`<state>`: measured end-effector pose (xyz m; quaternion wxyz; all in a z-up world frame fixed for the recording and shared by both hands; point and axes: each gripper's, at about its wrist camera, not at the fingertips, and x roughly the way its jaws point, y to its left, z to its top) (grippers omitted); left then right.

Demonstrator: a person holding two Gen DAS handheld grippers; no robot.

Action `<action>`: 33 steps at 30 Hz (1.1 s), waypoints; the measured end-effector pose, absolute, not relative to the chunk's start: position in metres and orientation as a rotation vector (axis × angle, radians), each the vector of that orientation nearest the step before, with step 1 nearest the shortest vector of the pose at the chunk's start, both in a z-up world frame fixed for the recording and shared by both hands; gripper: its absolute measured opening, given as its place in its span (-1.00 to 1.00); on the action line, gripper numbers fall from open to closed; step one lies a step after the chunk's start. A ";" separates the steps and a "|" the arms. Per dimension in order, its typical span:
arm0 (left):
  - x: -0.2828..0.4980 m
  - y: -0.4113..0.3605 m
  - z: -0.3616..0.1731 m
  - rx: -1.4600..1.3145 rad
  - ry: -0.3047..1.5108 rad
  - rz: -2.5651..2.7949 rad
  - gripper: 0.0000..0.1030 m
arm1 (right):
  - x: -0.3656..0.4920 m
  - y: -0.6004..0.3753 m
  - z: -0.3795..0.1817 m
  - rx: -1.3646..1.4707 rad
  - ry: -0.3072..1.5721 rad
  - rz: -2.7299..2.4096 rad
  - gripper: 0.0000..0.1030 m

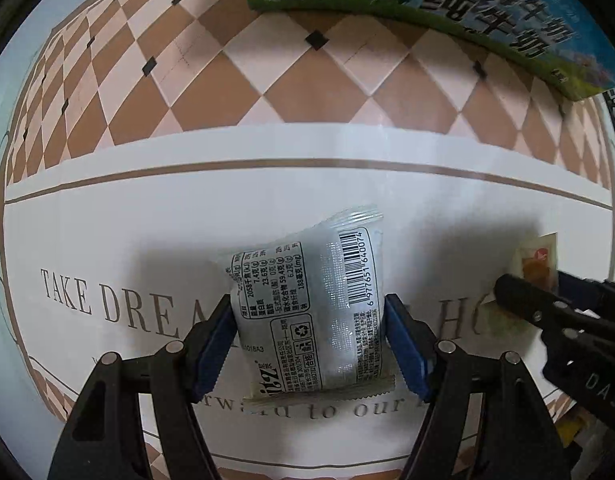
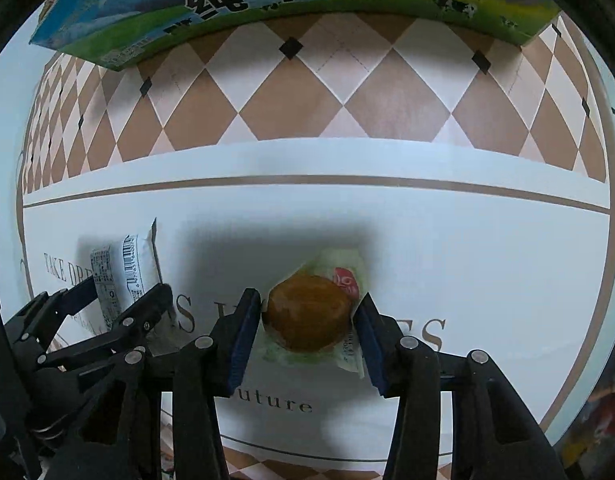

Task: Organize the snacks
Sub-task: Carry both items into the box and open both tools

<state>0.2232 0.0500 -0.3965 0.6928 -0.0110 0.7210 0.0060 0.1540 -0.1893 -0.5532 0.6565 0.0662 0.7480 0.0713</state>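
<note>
the left gripper (image 1: 311,344) pinches the silver snack packet (image 1: 307,304) across its short sides, long axis running near to far; just to its right the right gripper (image 2: 307,332) pinches the wrapped brown cake (image 2: 307,316). both hang over the printed cloth (image 1: 187,232), and the milk carton (image 2: 267,4) lies on the far side.

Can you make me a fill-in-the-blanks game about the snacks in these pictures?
1. The left gripper holds a silver packet with a black-and-white ____ printed on it.
2. The right gripper holds a round ____ cake in a clear wrapper.
3. Behind the snacks stands a green and blue ____ carton with cows on it.

Missing words: barcode; brown; milk
</note>
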 end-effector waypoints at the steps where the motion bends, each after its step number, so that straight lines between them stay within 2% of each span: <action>1: 0.228 0.049 -0.385 -0.026 1.604 0.004 0.37 | 0.153 -0.190 -0.551 0.162 1.693 0.166 -0.03; 6: 0.238 0.044 -0.339 -0.053 1.526 -0.056 0.37 | 0.152 -0.209 -0.528 0.218 1.657 0.190 -0.03; 12: 0.281 0.035 -0.267 -0.095 1.407 -0.129 0.37 | 0.183 -0.242 -0.461 0.283 1.546 0.226 -0.03; 17: 0.341 0.026 -0.236 -0.130 1.367 -0.189 0.37 | 0.233 -0.265 -0.402 0.286 1.441 0.241 -0.03; 22: 0.406 0.010 -0.257 -0.134 1.441 -0.223 0.37 | 0.292 -0.283 -0.383 0.266 1.414 0.223 -0.03; 27: 0.462 -0.002 -0.280 -0.160 1.570 -0.246 0.37 | 0.337 -0.290 -0.403 0.249 1.476 0.205 -0.03; 33: 0.487 -0.020 -0.304 -0.100 1.640 -0.257 0.37 | 0.363 -0.296 -0.435 0.243 1.546 0.188 -0.03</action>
